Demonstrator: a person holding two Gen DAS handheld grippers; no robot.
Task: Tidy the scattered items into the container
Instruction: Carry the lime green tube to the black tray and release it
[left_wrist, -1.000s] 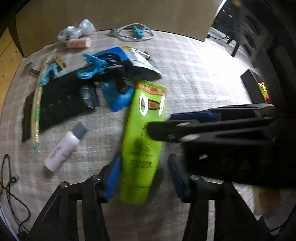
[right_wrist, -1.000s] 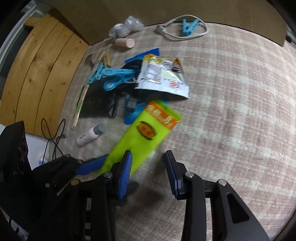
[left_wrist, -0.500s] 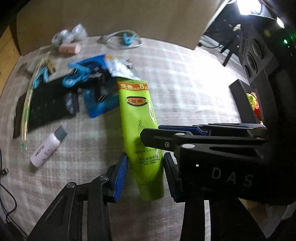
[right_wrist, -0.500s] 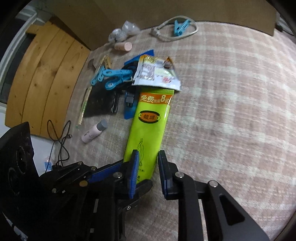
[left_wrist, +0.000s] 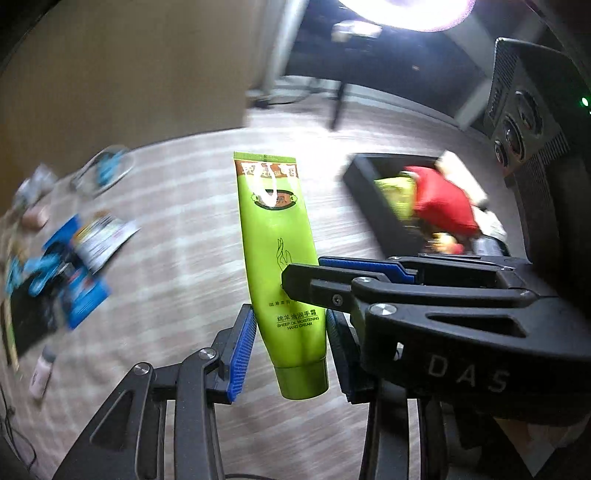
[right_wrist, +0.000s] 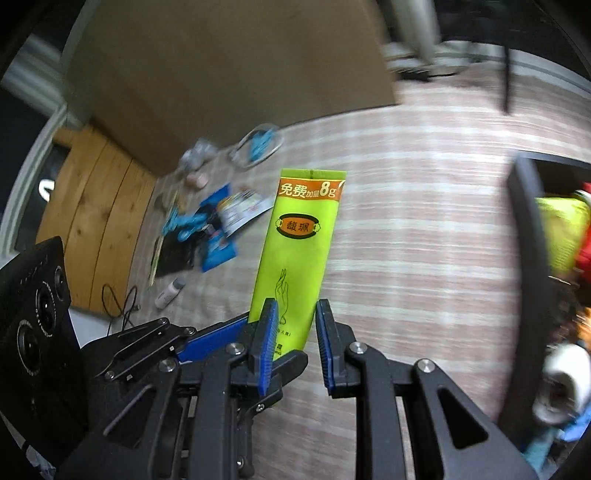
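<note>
Far to the left the scattered pile (left_wrist: 55, 273) is lying behind on the checked cloth (left_wrist: 184, 258), blurred now and further off than a second ago: one small white bottle (left_wrist: 40, 373), one blue packet (left_wrist: 86, 299), one printed sachet (left_wrist: 101, 236), and blue clips whose number I cannot make out. In the middle, the one green tube (left_wrist: 280, 266) of hand cream, which was lying flat on the cloth a second ago, is now hanging clear above it, cap end down. The left gripper (left_wrist: 290, 347) is gripping it just above the cap, and the right gripper (right_wrist: 293, 332), closed narrow where before it stood wider, is pinching the tube a little higher up. To the right the one black box (left_wrist: 373, 210) has come into view, already holding red and yellow things.
</note>
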